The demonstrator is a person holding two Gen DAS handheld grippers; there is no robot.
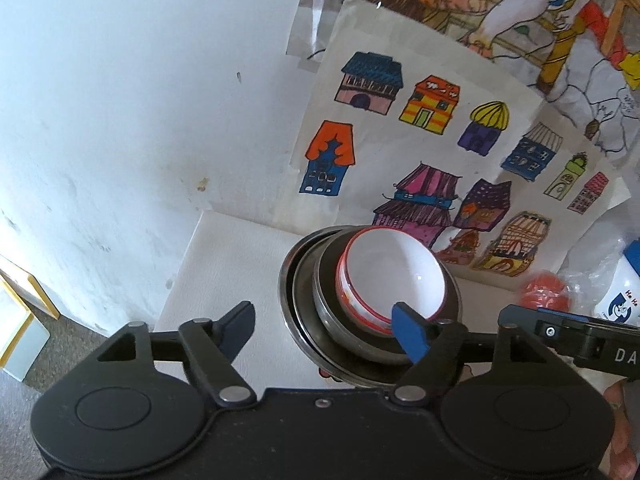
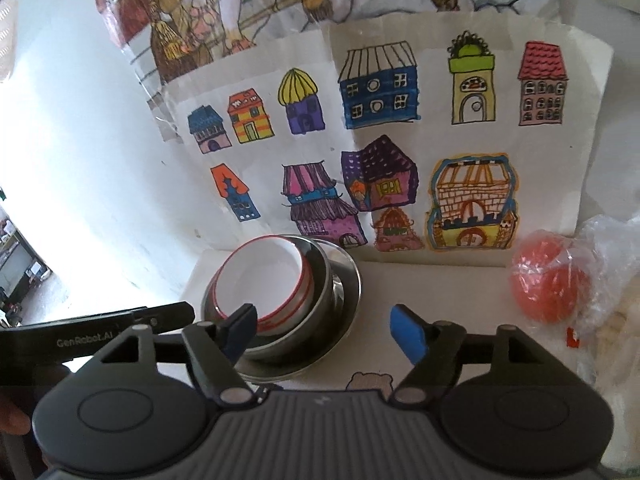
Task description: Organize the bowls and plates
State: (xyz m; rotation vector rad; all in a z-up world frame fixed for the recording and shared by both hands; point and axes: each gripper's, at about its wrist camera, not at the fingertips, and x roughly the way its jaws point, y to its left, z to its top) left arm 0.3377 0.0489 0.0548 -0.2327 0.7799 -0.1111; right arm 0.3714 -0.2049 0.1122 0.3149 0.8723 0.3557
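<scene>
A white bowl with a red rim (image 1: 394,280) sits nested in a steel bowl (image 1: 340,320), which sits on a steel plate (image 1: 290,300) on the white table. The stack also shows in the right wrist view: white bowl (image 2: 266,276), steel bowl (image 2: 320,292), steel plate (image 2: 352,284). My left gripper (image 1: 326,330) is open and empty, its right finger over the bowl's near rim. My right gripper (image 2: 324,330) is open and empty, its left finger in front of the bowl's near rim.
Children's drawings of houses (image 2: 380,140) lean against the white wall behind the stack. An orange-red ball in a clear plastic bag (image 2: 548,280) lies to the right. A white and blue container (image 1: 624,288) stands at the right edge.
</scene>
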